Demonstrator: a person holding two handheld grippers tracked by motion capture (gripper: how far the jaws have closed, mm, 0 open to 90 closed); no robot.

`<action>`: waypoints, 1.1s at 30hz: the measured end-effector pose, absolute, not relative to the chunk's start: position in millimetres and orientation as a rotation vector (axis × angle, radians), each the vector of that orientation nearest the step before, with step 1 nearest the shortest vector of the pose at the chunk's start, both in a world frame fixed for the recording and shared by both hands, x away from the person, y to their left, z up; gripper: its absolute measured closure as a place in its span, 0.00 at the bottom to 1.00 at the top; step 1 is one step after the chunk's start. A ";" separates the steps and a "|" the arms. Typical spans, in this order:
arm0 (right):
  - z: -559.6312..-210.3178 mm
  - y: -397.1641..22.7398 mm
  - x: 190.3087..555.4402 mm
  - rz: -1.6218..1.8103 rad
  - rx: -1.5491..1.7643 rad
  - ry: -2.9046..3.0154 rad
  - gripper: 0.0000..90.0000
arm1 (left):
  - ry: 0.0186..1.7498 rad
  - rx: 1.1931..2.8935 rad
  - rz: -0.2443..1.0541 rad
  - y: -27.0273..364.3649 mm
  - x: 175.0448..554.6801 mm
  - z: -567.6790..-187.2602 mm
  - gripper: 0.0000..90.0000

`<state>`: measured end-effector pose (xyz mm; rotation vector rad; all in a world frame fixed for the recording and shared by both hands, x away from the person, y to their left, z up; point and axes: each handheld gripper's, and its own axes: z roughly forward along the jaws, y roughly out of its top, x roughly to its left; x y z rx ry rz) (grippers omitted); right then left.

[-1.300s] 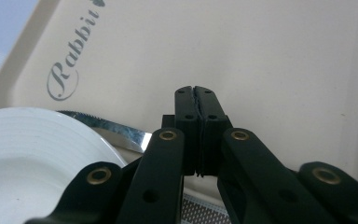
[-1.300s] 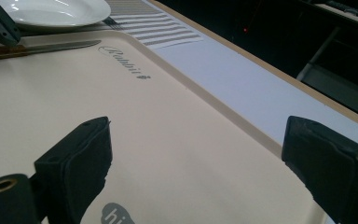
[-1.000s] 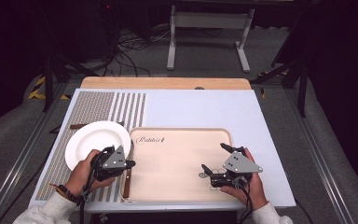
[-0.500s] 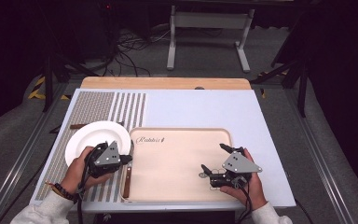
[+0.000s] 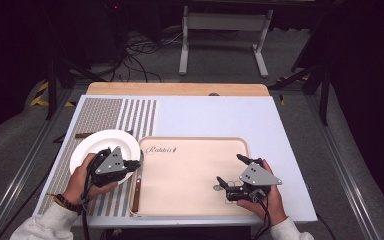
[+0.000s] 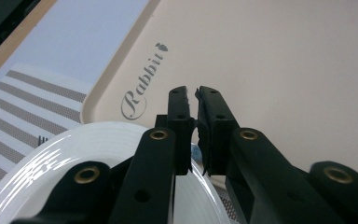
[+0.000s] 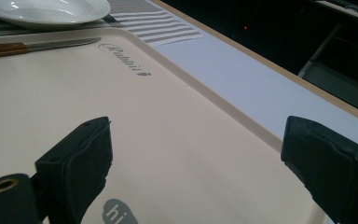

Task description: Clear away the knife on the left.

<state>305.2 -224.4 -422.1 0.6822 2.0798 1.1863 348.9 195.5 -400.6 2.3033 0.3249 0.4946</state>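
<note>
One plate [image 6: 74,158] rim under left claw [image 6: 192,95], nearly closed, just parting; right claw [image 7: 196,158] apart.

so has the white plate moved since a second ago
Yes. The white plate, its rim between the left gripper jaws, has slid right: its edge now overlaps the tray rim, where before a gap showed.

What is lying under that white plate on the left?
The white plate rests on a striped placemat. A brown utensil handle pokes out from beneath its far-left edge; the rest of that utensil is covered. The left tongs hide the plate's near rim.
</note>
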 end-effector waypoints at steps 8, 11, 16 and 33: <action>-422.5 -225.2 303.4 1.180 0.682 2.082 0.11 | 0.326 2.251 0.515 203.7 350.9 -394.4 0.88; -422.6 -225.2 303.1 1.176 0.683 2.082 0.11 | 0.325 2.238 0.517 205.8 351.9 -393.4 0.86; -422.2 -224.8 303.1 1.175 0.684 2.079 0.11 | 0.324 2.214 0.531 210.0 352.2 -392.4 0.81; -421.8 -221.0 309.3 1.176 0.669 2.086 0.10 | 0.379 2.119 0.595 232.0 349.5 -389.9 0.42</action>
